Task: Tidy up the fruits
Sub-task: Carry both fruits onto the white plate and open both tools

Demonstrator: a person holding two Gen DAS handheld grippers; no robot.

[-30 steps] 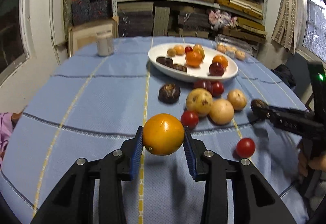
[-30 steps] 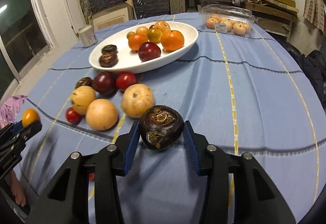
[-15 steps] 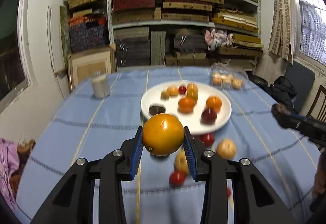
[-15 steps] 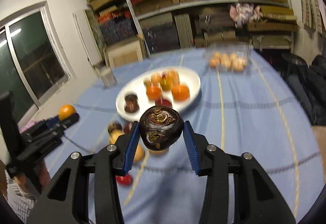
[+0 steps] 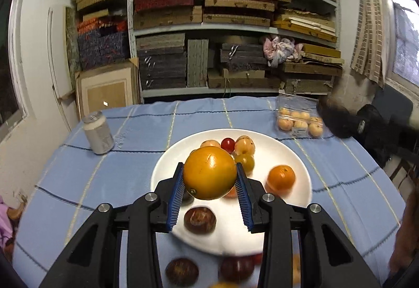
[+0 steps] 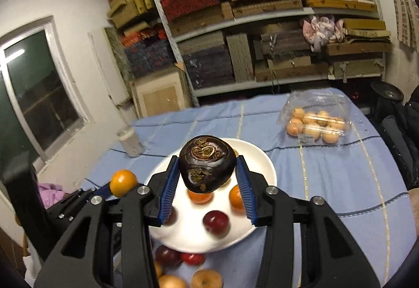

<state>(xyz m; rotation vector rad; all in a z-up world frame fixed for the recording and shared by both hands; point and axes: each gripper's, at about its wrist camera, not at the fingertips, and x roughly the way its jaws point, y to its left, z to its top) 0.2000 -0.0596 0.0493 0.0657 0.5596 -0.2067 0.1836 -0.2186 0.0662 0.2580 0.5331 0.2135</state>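
While carrying toward white plate | left gripper clenched on orange, right gripper on dark fruit | next: lower onto bare plate patches near its edge, release.

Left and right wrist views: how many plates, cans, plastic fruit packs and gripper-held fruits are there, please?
White plate: 1
Can: 1
Clear fruit pack: 1
Held fruits: 2, orange fruit in left gripper, dark fruit in right gripper
Total: 5
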